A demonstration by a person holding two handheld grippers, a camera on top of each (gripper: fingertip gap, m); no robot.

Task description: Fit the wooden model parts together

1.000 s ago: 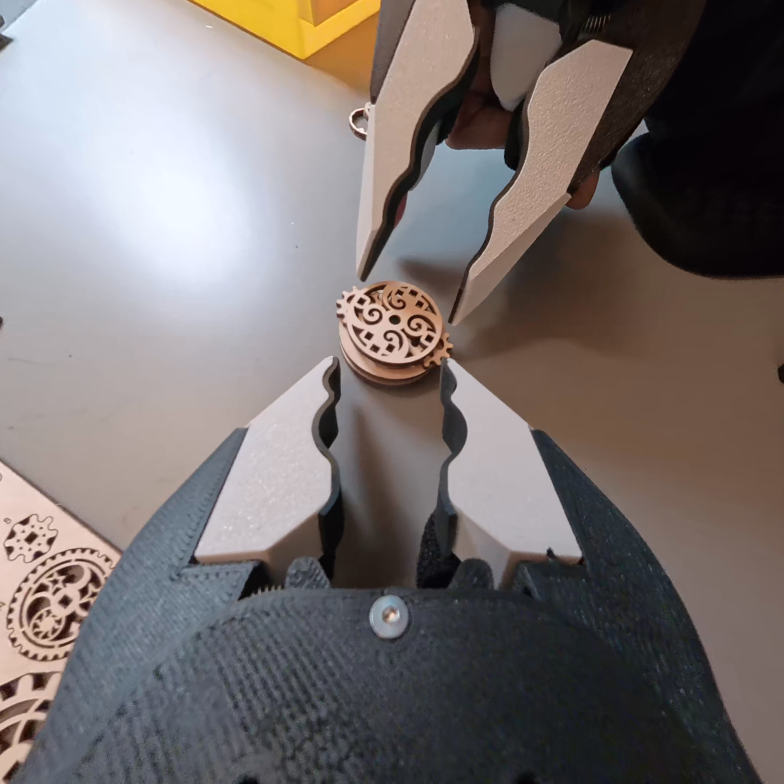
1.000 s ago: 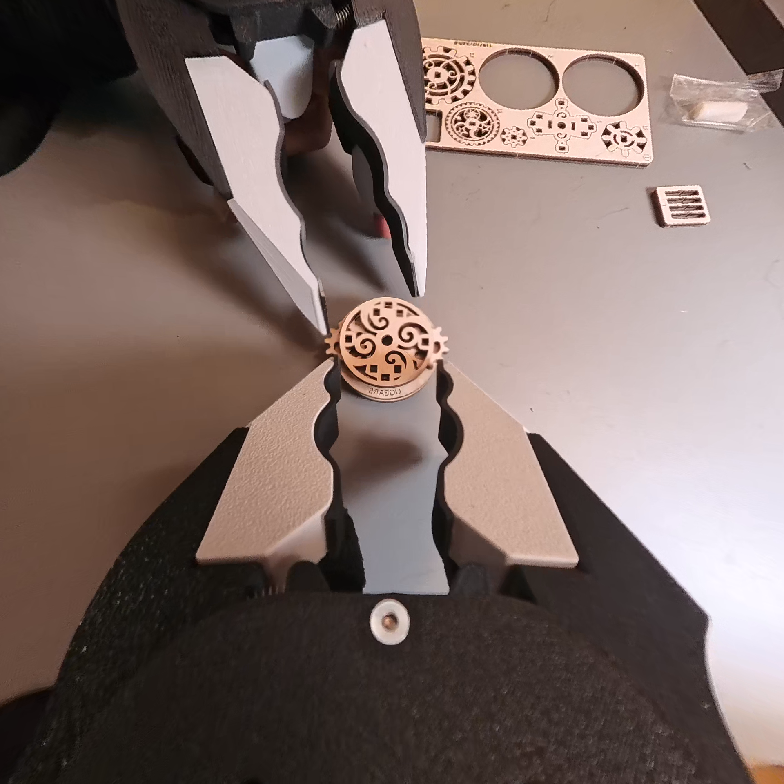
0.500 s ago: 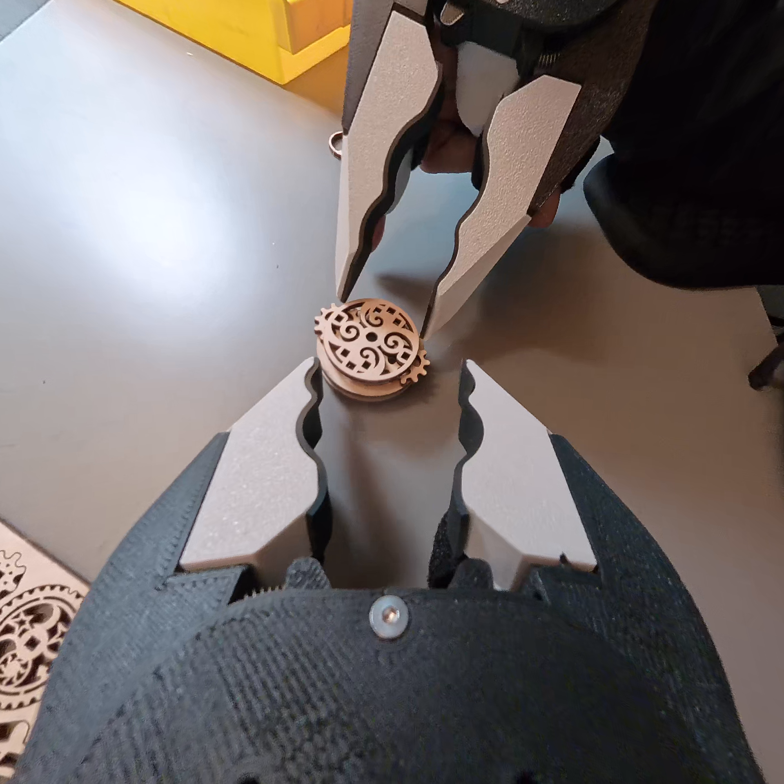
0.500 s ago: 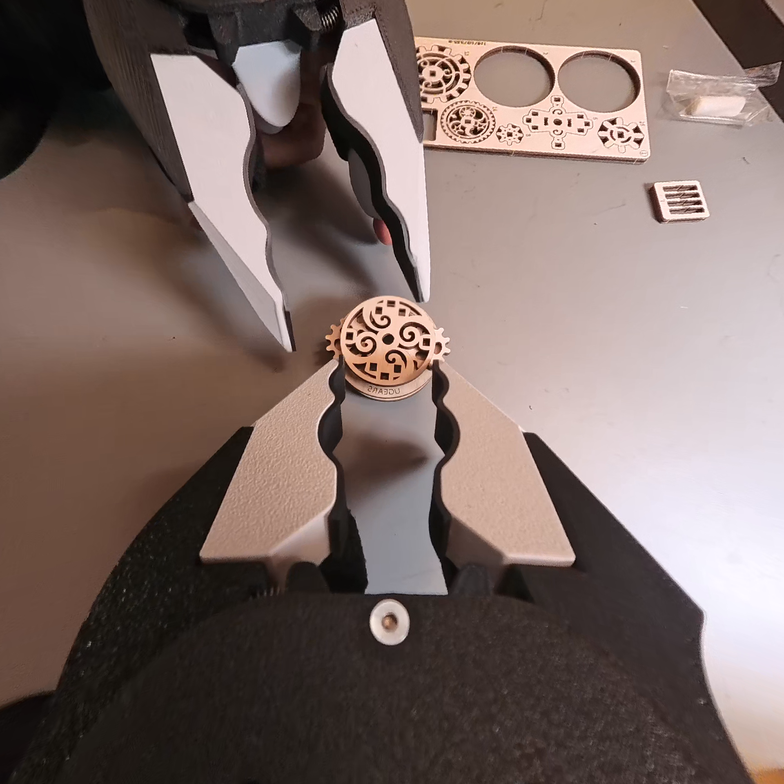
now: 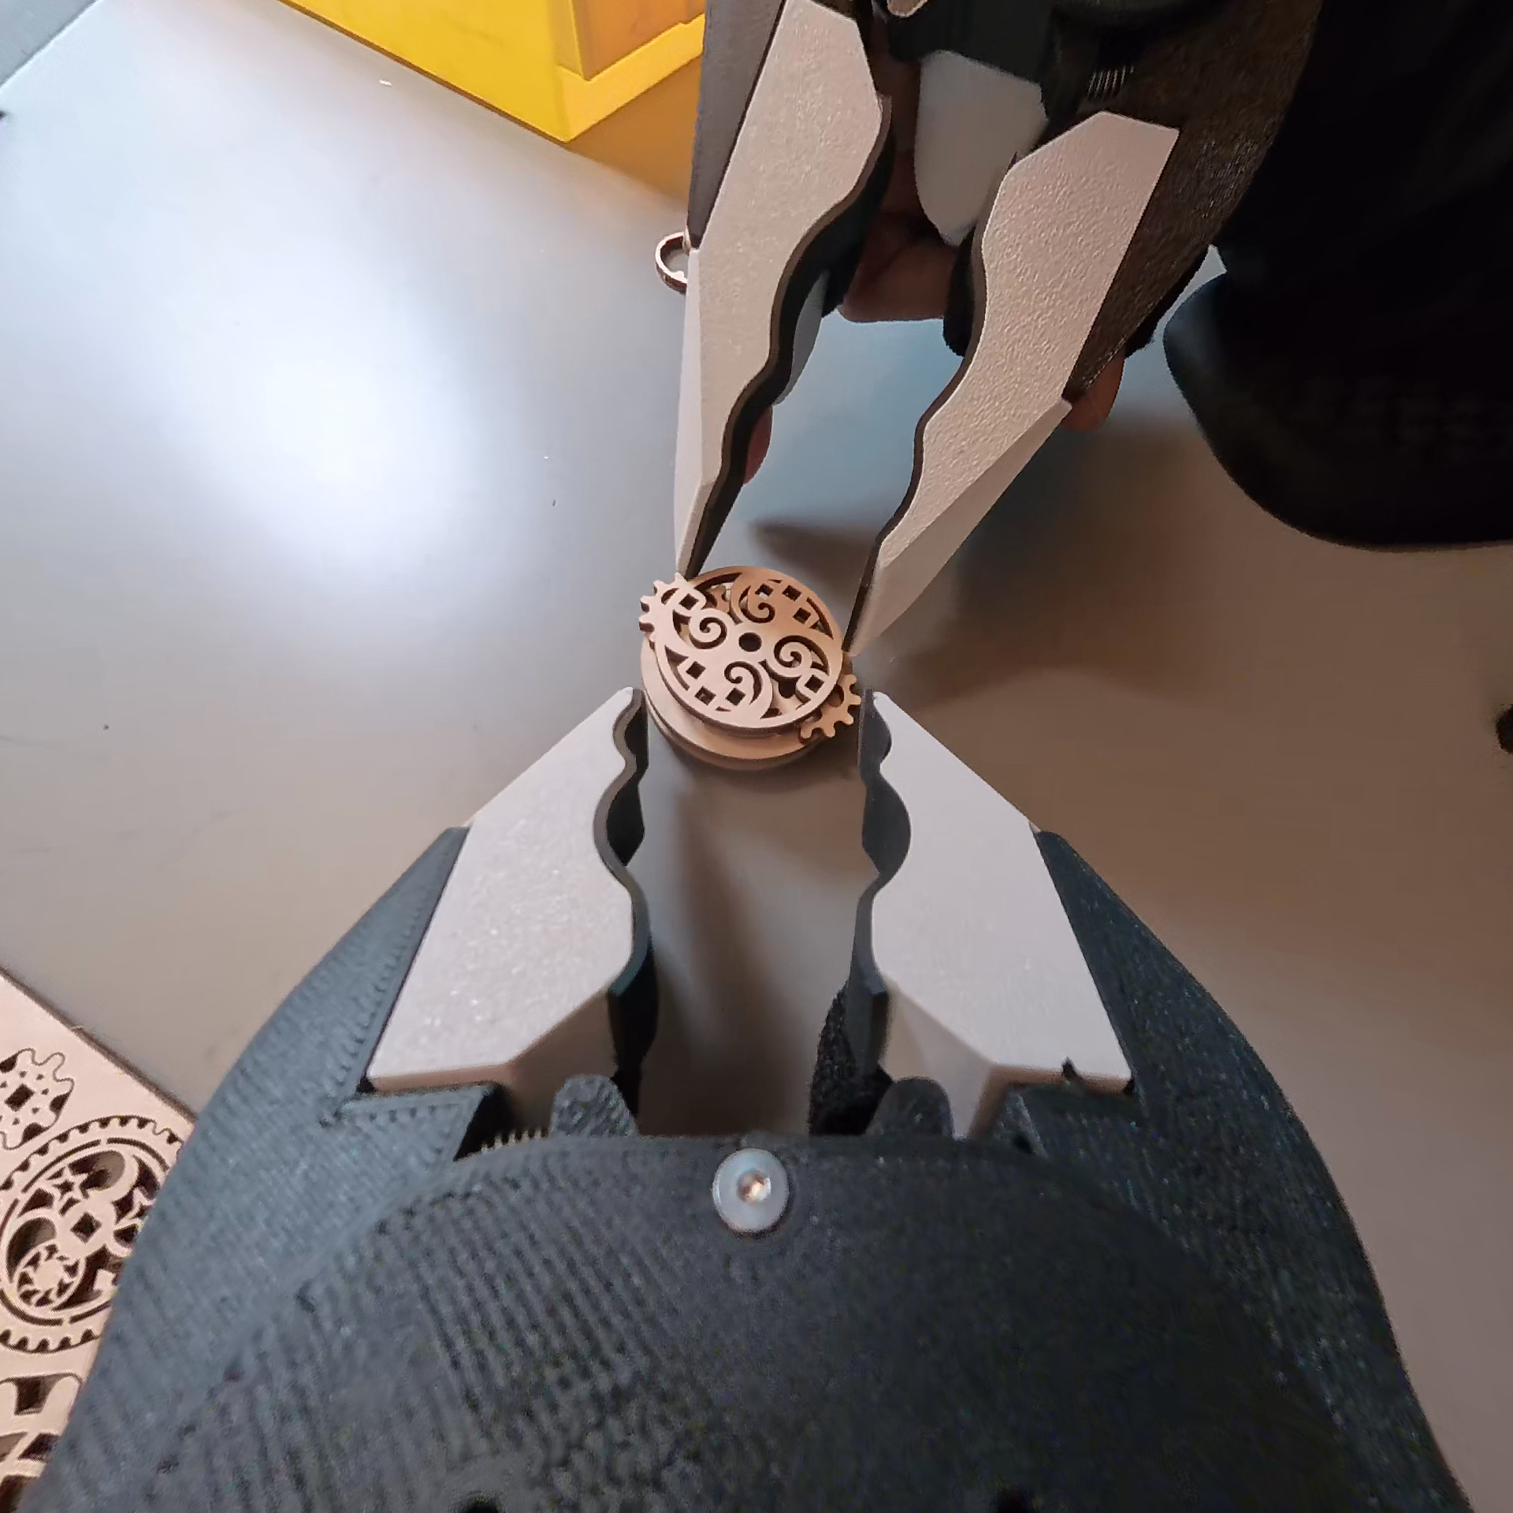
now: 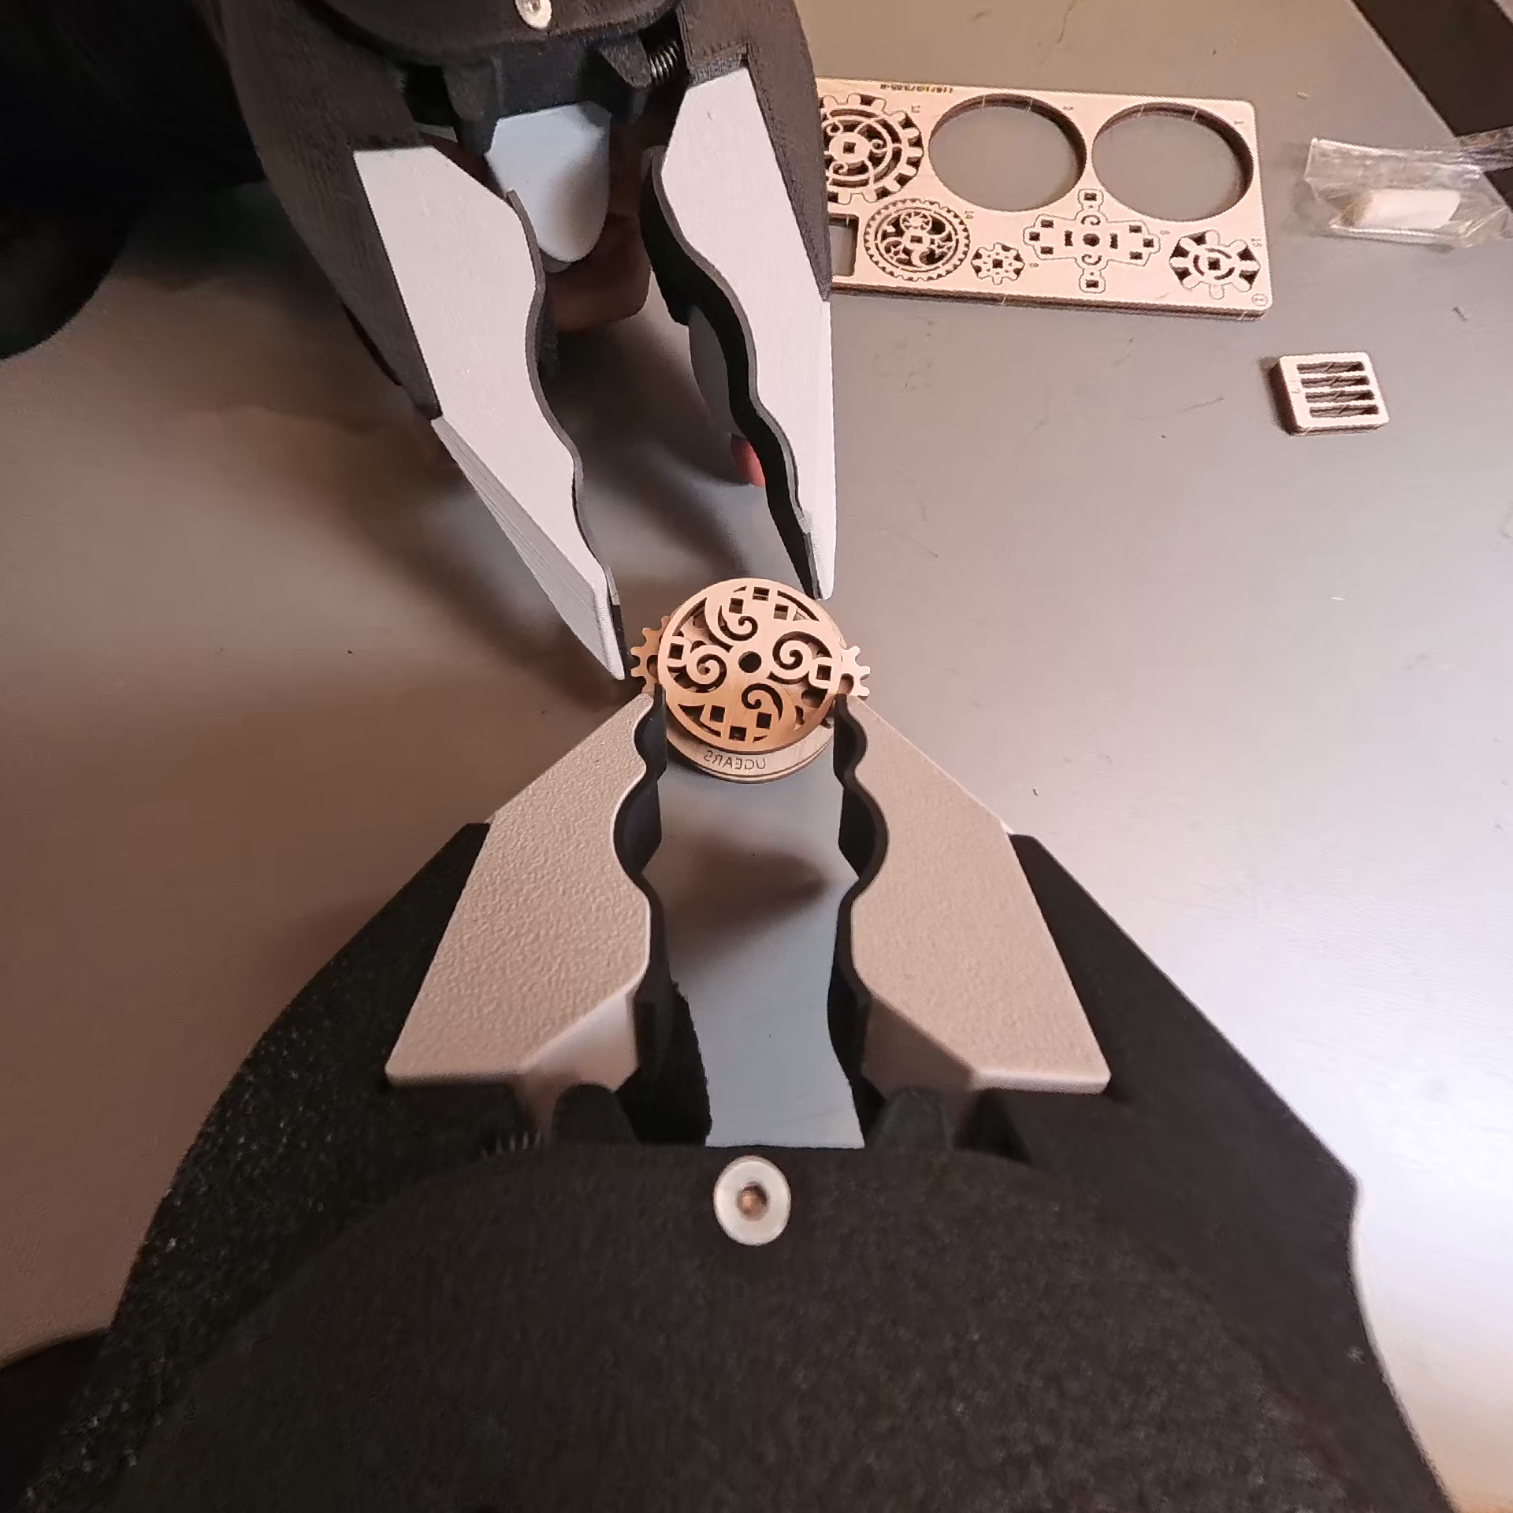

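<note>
Left jaws: your left gripper (image 5: 749, 708) stands apart, tips flanking the near edge of the wooden disc stack (image 5: 747, 665); contact uncertain, no clamp visible
Right jaws: your right gripper (image 6: 747, 711) also apart, tips hugging the stack's sides; grip cannot be confirmed
Stack: fretwork top disc (image 6: 749, 661) sits tilted on the base disc (image 6: 745, 760), small gear teeth poking out both sides; not pressed flush, by the look of it
Done: layers stacked on the table (image 6: 1146, 655)
Left: seat the top disc level; more parts likely
Beyond right tips: part sheet (image 6: 1056, 196) with two empty round holes, several pieces unpunched; slotted wooden piece (image 6: 1332, 391) well apart
</note>
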